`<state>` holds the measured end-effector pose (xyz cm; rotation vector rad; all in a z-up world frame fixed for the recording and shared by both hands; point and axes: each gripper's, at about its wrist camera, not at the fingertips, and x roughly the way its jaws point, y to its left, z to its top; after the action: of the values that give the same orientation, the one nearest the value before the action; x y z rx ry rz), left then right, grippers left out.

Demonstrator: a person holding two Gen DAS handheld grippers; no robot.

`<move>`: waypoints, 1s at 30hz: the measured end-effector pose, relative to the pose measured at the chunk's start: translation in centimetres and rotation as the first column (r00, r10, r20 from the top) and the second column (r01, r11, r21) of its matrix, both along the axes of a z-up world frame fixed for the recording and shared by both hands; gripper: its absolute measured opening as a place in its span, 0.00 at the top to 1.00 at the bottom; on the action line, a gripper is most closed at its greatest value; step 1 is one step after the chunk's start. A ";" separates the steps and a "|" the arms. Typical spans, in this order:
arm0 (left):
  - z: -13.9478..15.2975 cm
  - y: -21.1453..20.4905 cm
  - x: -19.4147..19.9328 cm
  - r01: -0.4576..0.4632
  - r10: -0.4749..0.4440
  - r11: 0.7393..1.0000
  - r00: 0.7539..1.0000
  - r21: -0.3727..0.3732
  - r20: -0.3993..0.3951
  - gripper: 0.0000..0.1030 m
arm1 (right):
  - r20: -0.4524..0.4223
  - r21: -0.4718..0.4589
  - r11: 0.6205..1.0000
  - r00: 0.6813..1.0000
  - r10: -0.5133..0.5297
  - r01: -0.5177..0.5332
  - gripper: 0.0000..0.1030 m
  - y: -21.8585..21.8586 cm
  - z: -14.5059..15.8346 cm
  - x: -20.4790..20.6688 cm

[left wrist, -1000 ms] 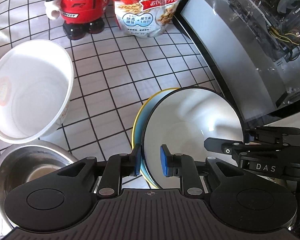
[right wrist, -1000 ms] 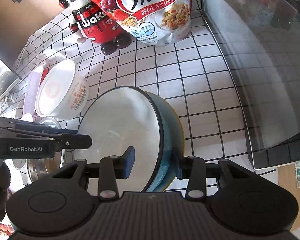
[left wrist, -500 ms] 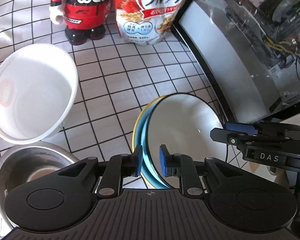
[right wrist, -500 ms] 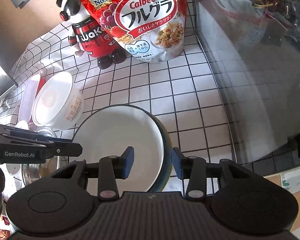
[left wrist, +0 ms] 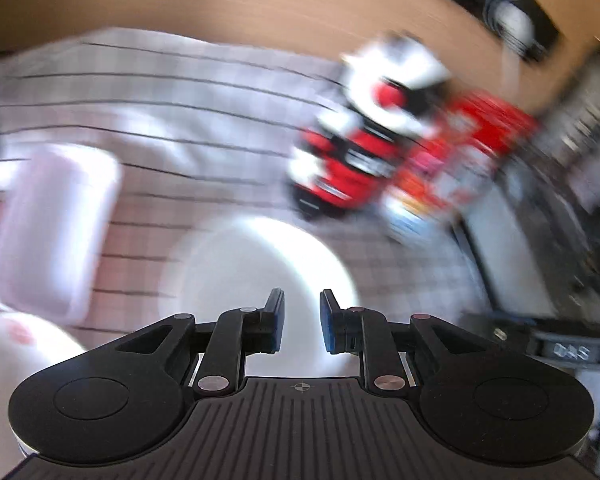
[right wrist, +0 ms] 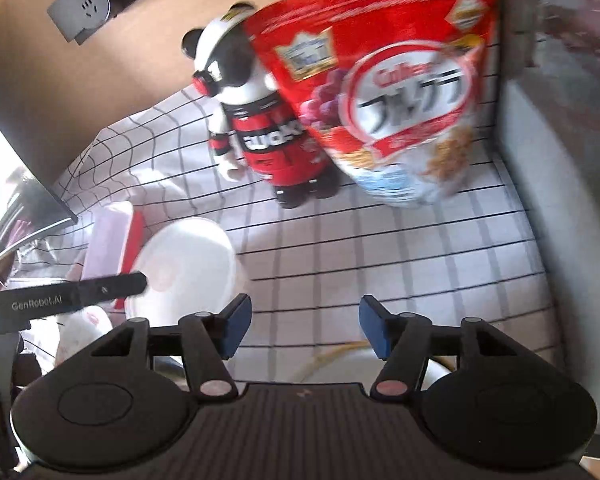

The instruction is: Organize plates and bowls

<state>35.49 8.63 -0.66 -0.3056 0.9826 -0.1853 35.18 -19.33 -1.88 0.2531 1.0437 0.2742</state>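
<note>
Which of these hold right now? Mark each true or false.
1. The right gripper clamps the yellow-rimmed plate. False: its jaws have just been opening and stand apart, with nothing between them.
2. The cereal bag stands right beside the bear figure. True.
3. The bear figure lies on its side. False: it stands upright on the checked cloth.
4. The white bowl is empty. True.

One plate stack (right wrist: 340,360) — one figurine (right wrist: 260,132) (one cereal bag (right wrist: 400,100)).
</note>
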 end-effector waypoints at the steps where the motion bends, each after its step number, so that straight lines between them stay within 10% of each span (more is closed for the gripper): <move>1: -0.1 0.9 0.3 -0.027 0.027 1.000 1.000 0.000 -0.001 0.80 | -0.012 0.009 1.000 1.000 0.004 -0.004 0.41 0.6 -0.3 0.6; 15: -5.9 4.4 4.0 -0.116 0.117 0.993 0.981 0.013 -0.158 0.79 | -0.234 0.044 0.999 0.972 0.024 -0.014 0.42 7.7 -7.5 6.3; 19: -6.7 3.7 4.1 -0.090 0.082 0.995 0.975 -0.030 -0.208 0.76 | -0.270 0.063 0.997 0.961 0.062 -0.047 0.70 8.8 -8.5 5.8; 30: 2.4 -4.2 0.8 0.138 -0.148 0.984 0.985 -0.112 -0.085 0.76 | 0.045 -0.056 0.998 0.999 0.029 -0.026 0.70 1.3 2.1 -1.1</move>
<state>36.31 4.48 1.73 -0.3429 1.0902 -0.3581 34.07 -18.08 0.24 0.1823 1.0089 0.2743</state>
